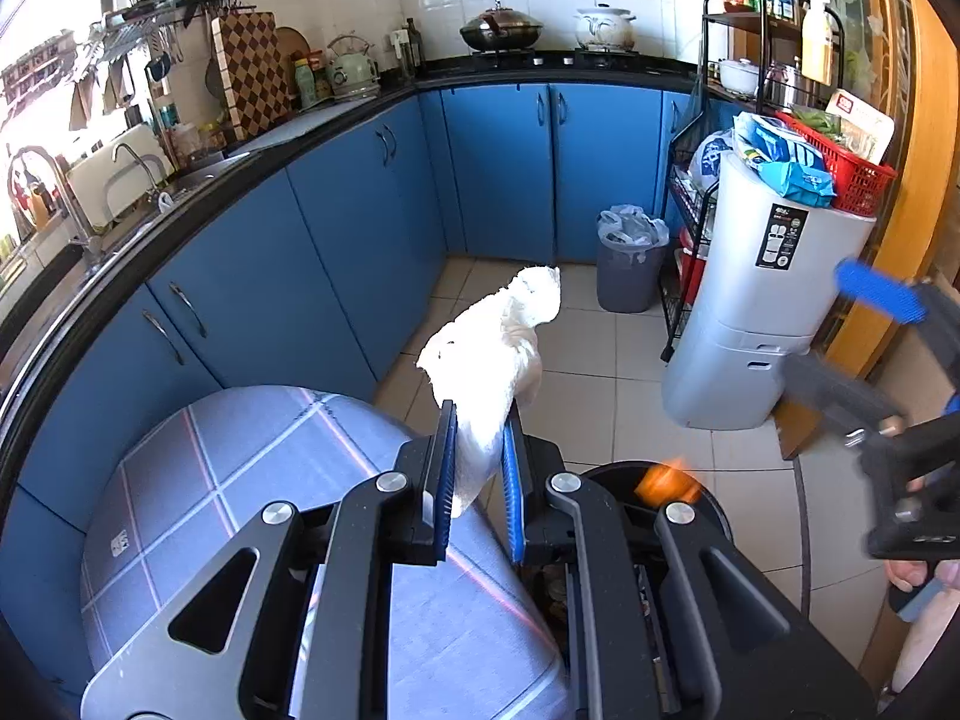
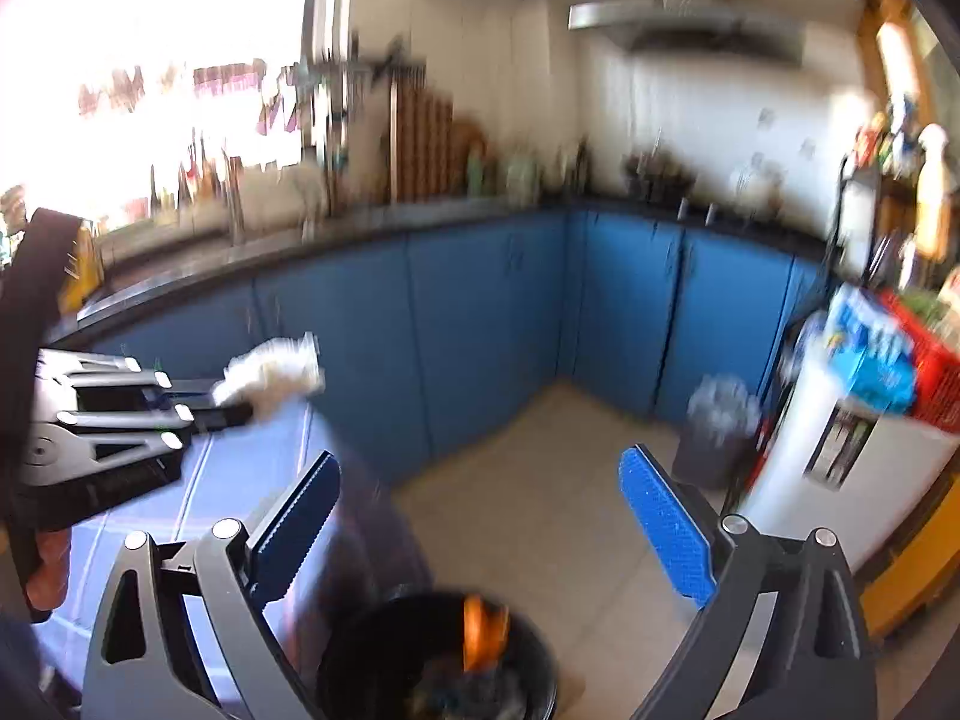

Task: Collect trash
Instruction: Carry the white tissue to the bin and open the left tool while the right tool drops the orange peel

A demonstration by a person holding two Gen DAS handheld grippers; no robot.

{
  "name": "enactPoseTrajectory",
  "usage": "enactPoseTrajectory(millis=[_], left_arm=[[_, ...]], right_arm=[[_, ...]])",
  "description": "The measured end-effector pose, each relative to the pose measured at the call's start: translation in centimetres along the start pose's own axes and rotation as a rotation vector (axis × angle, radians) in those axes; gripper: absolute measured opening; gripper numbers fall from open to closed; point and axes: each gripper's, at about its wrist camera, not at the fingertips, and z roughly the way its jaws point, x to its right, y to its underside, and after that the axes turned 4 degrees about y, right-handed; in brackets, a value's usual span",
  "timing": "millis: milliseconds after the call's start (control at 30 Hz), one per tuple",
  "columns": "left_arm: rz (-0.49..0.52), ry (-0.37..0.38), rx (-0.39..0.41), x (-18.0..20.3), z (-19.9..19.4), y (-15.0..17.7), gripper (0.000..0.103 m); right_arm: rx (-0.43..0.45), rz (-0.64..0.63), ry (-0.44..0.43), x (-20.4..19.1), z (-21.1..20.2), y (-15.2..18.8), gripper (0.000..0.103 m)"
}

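My left gripper [image 1: 480, 414] is shut on a crumpled white tissue [image 1: 498, 336], which sticks up beyond the fingertips. It hangs over the edge of a table with a blue checked cloth [image 1: 240, 480]. In the right wrist view the same tissue [image 2: 270, 369] shows at the left. My right gripper [image 2: 480, 455] is open with nothing between its blue pads. It hangs above a black bin [image 2: 372, 618] on the floor. A blurred orange thing [image 2: 483, 630] is inside the bin's mouth. The left wrist view shows the orange thing [image 1: 666, 480] just right of my left gripper.
A grey bin with a plastic liner [image 1: 630, 264] stands by the blue cabinets [image 1: 498, 180] at the far corner. A tall white appliance [image 1: 762, 300] carries a red basket [image 1: 852, 174] on the right. Tiled floor [image 1: 600, 372] lies between them.
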Motion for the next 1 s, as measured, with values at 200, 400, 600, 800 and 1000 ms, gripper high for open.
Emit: enactPoseTrajectory(millis=[200,400,600,800,1000], left_arm=[[0.014,0.023,-0.009,1.4,0.8,-0.5,0.015],[0.046,0.045,-0.013,3.3,1.6,-1.0,0.017],[0.065,0.085,-0.035,4.9,2.5,-1.8,0.017],[0.018,0.083,-0.016,5.3,3.0,-2.4,0.099],[0.018,0.078,0.014,5.1,3.0,-2.7,0.099]], right_arm=[[-0.002,0.068,0.064,2.6,0.0,-0.1,0.092],[-0.03,0.101,0.099,4.6,0.5,0.6,0.092],[-0.032,0.106,0.116,5.6,0.4,1.0,0.092],[-0.033,0.117,0.117,6.5,0.5,1.3,0.092],[-0.046,0.12,0.131,6.8,1.0,1.6,0.092]])
